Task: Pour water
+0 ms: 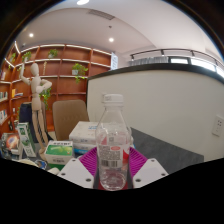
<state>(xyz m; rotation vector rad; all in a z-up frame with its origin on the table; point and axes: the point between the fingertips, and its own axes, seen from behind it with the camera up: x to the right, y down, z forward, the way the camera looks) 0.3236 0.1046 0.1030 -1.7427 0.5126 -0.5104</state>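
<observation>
Clear plastic water bottle (pixel 113 145) stands upright, clamped between the gripper's (pixel 112 165) 2 fingers above a grey table (pixel 160 148); wooden shelves (pixel 60 65) line the room behind.

clear plastic bottle (pixel 112 142), capped, upright, between the fingers (pixel 87 163)

Office clutter sitting in front of wooden shelving.
A wooden mannequin (pixel 37 95) is standing at left, boxes (pixel 74 138) are lying nearby, plants (pixel 79 69) are resting on far shelves (pixel 60 72), beside a white partition (pixel 165 105).
</observation>
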